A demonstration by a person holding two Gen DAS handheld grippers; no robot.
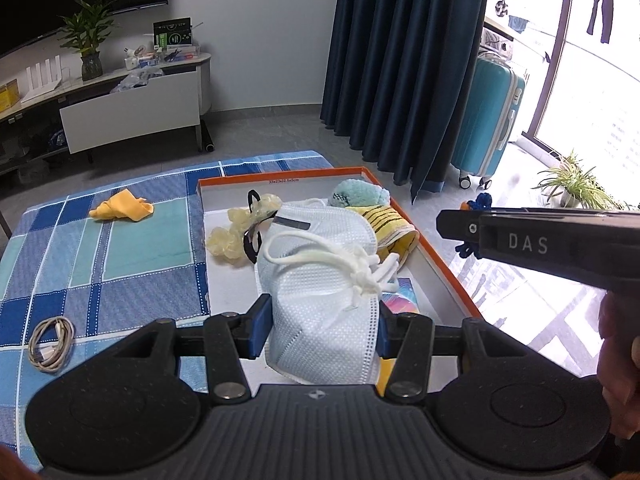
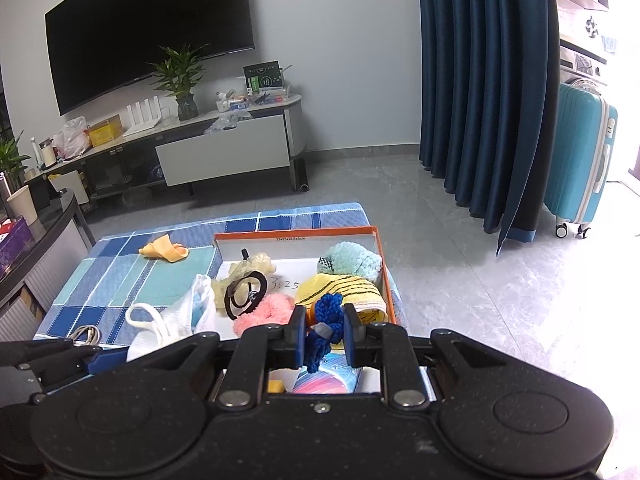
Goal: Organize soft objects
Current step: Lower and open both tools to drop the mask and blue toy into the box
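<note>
Left gripper [image 1: 318, 330] pinching a white face mask [image 1: 320, 280], pads pressed into both sides, held over the orange-rimmed box [image 1: 440, 258]. Right gripper [image 2: 324, 334] clamped tight on a blue knitted cord [image 2: 326, 320], at six o'clock above the box. Yellow striped towel [image 2: 344, 290] at twelve o'clock behind it. Yellow cloth [image 1: 120, 208] on the checked cover [image 1: 100, 264], ten o'clock.

A white mesh face mask [image 1: 320, 280] fills the frame's centre. An orange-rimmed box [image 1: 424, 236] holds a yellow, black-striped cloth [image 1: 384, 220]. Left, a blue-and-teal plaid cover [image 1: 100, 260] carries a yellow cloth [image 1: 122, 209]. Royal-blue knotted cord [image 2: 326, 320] sits lower centre.
</note>
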